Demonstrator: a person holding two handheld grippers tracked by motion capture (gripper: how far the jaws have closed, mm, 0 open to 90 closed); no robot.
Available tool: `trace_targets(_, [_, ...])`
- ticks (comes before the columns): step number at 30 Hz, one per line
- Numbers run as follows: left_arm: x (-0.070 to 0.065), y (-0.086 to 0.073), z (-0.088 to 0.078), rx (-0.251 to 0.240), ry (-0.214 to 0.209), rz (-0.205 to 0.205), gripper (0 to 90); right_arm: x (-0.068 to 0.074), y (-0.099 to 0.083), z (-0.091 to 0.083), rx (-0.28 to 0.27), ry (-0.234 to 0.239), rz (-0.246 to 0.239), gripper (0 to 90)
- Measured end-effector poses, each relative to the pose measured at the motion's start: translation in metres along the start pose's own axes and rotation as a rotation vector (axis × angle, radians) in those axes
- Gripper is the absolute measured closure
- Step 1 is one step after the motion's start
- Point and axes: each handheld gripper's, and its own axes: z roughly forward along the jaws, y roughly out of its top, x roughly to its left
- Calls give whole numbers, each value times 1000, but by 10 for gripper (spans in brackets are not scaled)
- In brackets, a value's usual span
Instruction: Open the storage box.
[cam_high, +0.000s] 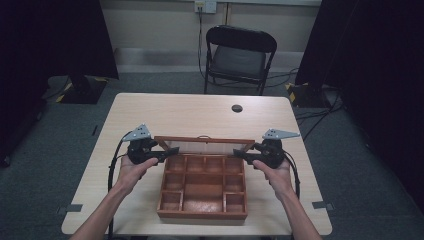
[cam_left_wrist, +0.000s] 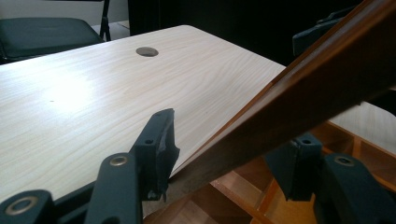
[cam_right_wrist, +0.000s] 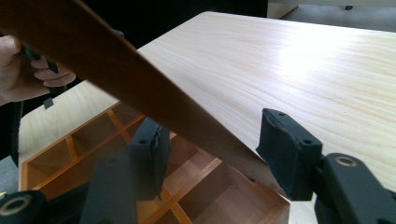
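Left gripper (cam_high: 167, 153): jaws apart, straddling left end of lid (cam_high: 204, 141), not pressing. Lid stands raised over far edge of box (cam_high: 202, 186) at table (cam_high: 190, 112) centre, long axis left-right. Right gripper (cam_high: 241, 154): same, straddling right end; both equally near

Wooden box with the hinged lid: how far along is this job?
Done: the lid stands raised off the wooden box, whose compartments show no contents. In hand: the left gripper and right gripper each straddle a side edge of the lid; neither gripper view shows the pads pressing on it. Left: moving the lid onward, open or shut; which way can't be told.
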Motion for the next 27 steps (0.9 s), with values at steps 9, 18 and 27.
trace_targets(9, [6,-1,4,-6,8,-12,472,-7,-2,7,6,-26,2,445])
trace_targets(18, [13,1,9,4,19,-3,496,-13,-2,13,-5,-27,3,500])
trace_targets(27, [19,0,13,-17,27,-19,510,-19,-1,17,-22,-37,7,530])
